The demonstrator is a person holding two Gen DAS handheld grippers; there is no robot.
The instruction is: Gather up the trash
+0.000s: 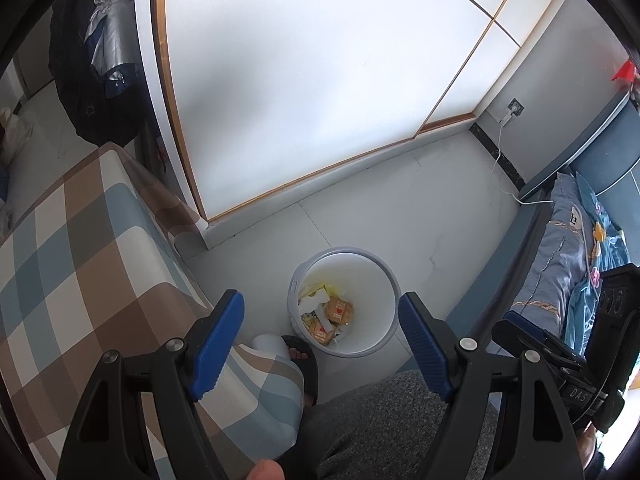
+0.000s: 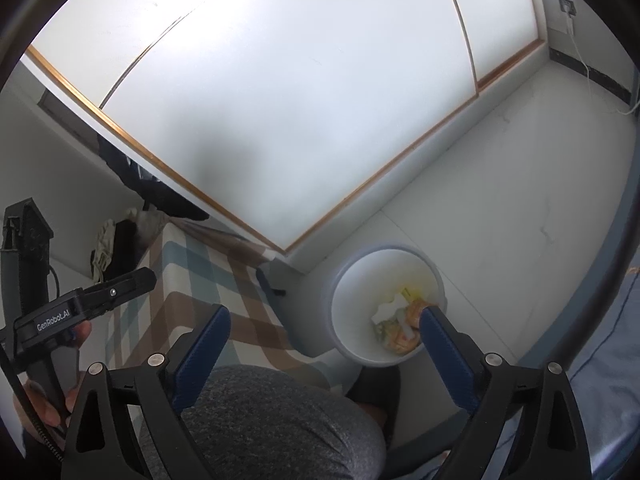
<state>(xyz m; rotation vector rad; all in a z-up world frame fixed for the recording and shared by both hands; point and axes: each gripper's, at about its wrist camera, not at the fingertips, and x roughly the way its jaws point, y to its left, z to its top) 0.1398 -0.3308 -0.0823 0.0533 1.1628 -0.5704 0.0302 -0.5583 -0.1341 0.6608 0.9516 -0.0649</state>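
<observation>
A white round bin [image 1: 384, 276] stands on the pale floor, holding orange snack wrappers [image 1: 338, 312], white paper and yellow scraps. My left gripper [image 1: 322, 312] hovers high above it, jaws wide apart and empty. In the right wrist view the same bin [image 2: 352, 280] sits at the lower right with the wrappers [image 2: 400, 342] inside. My right gripper [image 2: 324, 322] is also open and empty above it, its right finger [image 2: 444, 344] overlapping the bin's rim in the picture. The left gripper's body [image 2: 80, 304] shows at the far left, held by a hand.
A low table with a checked brown, blue and white cloth [image 1: 92, 256] stands left of the bin. The person's grey-clad knee [image 1: 384, 424] and a foot in a black slipper [image 1: 302, 360] are close by. White sliding wardrobe doors [image 1: 320, 80] lie behind, a bed with blue bedding [image 1: 568, 248] to the right.
</observation>
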